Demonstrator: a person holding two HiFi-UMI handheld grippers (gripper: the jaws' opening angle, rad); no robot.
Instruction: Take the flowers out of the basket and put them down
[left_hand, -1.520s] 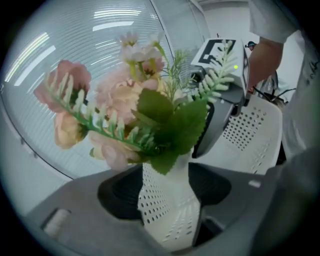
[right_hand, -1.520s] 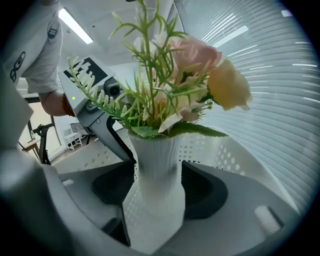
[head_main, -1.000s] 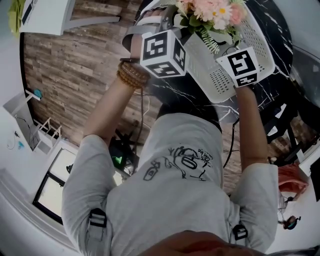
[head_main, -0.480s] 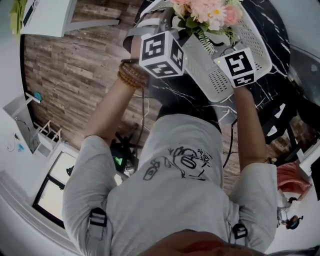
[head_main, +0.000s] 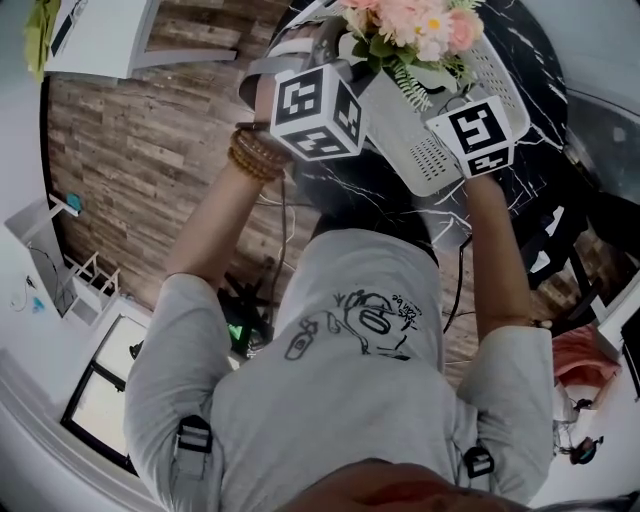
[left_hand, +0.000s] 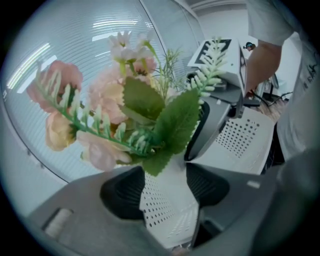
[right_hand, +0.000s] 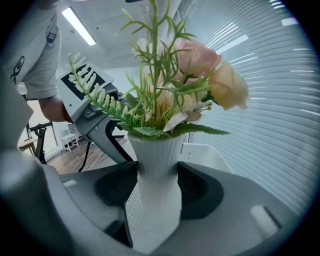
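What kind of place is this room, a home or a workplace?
Probably an office or studio, though I cannot be sure. It has long ceiling lights, window blinds across a wide window, a wood floor and a black marble-look table.

Basket (head_main: 418, 148) walls hem the flowers (head_main: 425, 22); overhead is free.

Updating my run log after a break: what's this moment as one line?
step: grasping | left claw: closed on basket wall | right claw: closed on vase | flowers: upright in vase, inside basket
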